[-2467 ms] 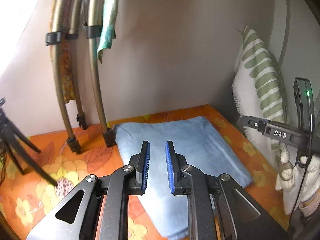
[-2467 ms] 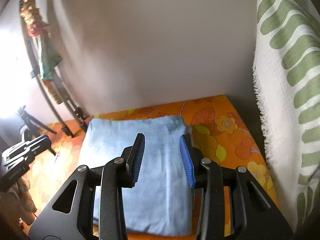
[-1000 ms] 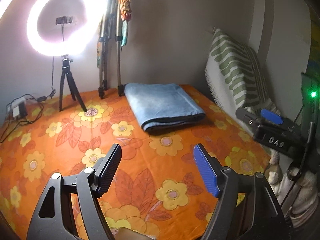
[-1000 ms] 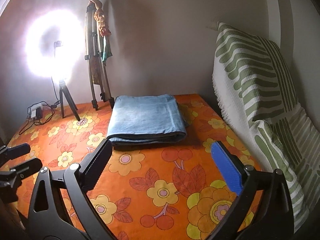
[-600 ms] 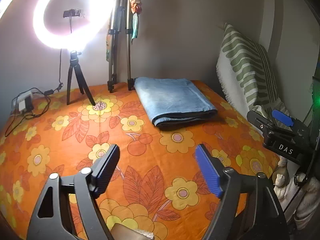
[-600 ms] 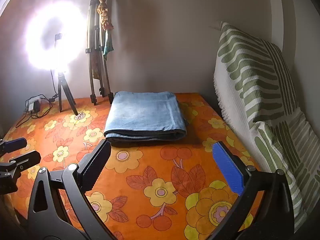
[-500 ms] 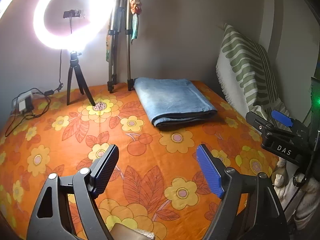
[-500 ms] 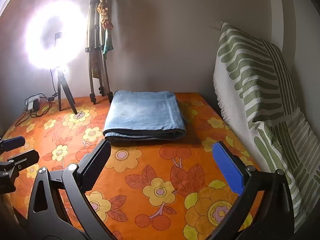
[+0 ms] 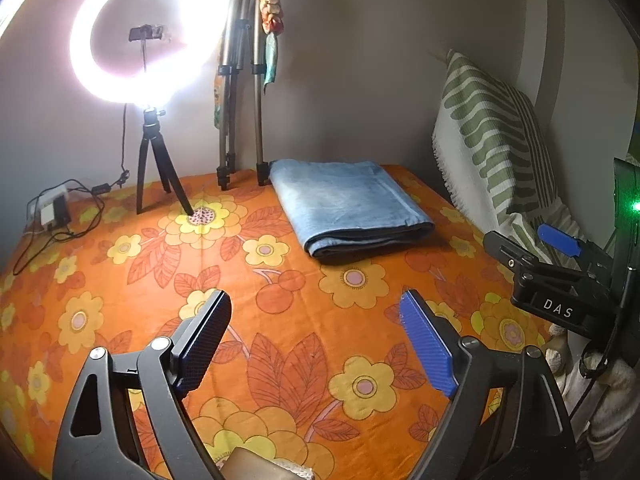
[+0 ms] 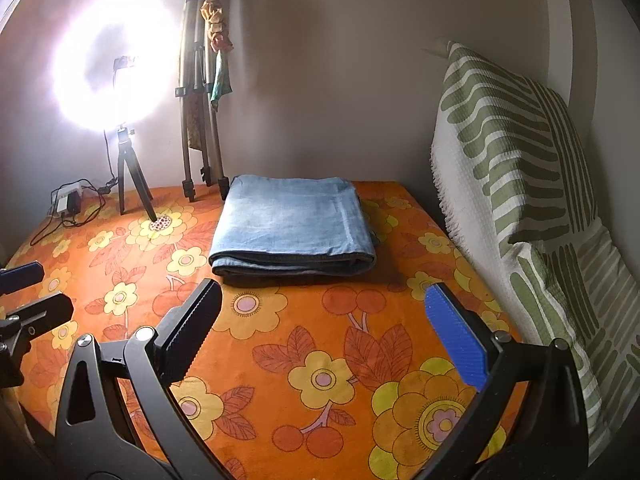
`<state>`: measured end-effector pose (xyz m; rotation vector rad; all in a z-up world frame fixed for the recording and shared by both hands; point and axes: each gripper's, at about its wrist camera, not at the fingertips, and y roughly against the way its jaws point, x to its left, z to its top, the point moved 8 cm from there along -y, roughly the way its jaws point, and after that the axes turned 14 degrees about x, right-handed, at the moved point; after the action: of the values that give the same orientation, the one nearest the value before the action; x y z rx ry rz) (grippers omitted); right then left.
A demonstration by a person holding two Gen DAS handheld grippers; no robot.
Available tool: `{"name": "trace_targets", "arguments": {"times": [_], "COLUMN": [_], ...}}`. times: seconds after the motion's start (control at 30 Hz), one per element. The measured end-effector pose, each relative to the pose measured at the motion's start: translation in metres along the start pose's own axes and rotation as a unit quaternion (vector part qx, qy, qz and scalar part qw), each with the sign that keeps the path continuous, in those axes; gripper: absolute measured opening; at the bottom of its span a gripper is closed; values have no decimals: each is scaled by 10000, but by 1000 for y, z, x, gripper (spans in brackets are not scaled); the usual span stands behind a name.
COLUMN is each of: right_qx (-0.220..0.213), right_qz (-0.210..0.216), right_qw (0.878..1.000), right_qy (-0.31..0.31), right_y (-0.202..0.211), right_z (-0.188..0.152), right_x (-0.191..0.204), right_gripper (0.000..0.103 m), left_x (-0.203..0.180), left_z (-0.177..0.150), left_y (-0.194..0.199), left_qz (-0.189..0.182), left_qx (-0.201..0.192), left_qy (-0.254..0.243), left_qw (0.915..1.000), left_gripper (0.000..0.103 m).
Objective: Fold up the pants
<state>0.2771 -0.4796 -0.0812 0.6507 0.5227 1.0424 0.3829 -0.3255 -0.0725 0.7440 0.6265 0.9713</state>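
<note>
The bed's orange flowered cover (image 9: 280, 360) filled most of both views, with a green-striped pillow (image 10: 520, 140) propped along its right side and a lit ring light (image 9: 148, 32) on a small tripod standing at the far left by the wall. A taller folded tripod (image 9: 240, 80) leaned next to it. The pants (image 10: 292, 224), pale blue denim, lay folded into a neat rectangle at the far end of the cover, just beside that tripod's feet and near the wall.

A couple of seconds earlier both wrist cameras had been close over the denim with the fingers nearly together; by this moment both had drawn well back, and the bundle sat apart from either tool. The right gripper (image 10: 332, 336) stood released, jaws wide, with only bare cover between them. The left gripper (image 9: 316, 340) was likewise empty, and its jaws were opening further, nothing between them.

Judged from the tidy stack and the withdrawn, empty tools, the folding looked finished, with nothing obviously left to straighten.
</note>
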Motion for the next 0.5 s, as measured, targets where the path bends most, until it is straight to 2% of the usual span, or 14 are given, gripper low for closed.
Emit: {"name": "trace_targets", "arguments": {"times": [0.5], "right_qx": [-9], "right_qz": [28], "right_qw": [10000], "right_qy": [-37], "right_y": [2], "right_z": [1], "right_x": [2], "right_gripper": [103], "left_x": [-1], "left_z": [0], "left_y": [0], "left_qz": [-2], "left_qx": [5], "left_qy": [-28], "left_qw": [10000], "left_gripper": [87]}}
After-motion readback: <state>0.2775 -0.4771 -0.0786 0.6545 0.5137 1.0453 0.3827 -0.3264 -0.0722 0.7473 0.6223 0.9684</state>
